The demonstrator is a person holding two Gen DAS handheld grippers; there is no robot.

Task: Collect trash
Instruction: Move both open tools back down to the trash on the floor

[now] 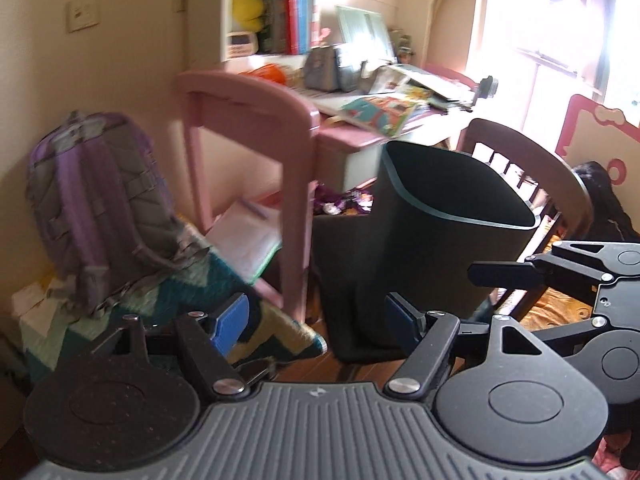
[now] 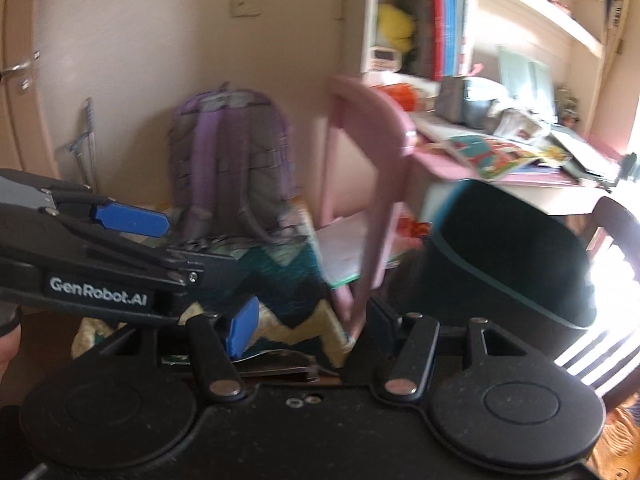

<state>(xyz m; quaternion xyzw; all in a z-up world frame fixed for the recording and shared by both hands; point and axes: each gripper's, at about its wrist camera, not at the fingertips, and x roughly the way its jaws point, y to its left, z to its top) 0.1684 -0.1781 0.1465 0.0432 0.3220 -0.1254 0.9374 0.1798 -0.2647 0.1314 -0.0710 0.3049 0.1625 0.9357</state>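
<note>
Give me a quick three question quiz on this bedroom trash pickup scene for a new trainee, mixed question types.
1. True or false: the tall black plastic trash bin stands next to the pink desk.
2. Multiple choice: the purple and grey backpack rests on a) the desk top, b) a zigzag-patterned knitted blanket, c) the dark wooden chair.
3. Fill in: both the left gripper and the right gripper are ____ and hold nothing.

Key: 1 true; 2 b; 3 open.

Dark bin (image 1: 448,236) beside pink desk (image 1: 256,120), open left claw (image 1: 320,324) below.
</note>
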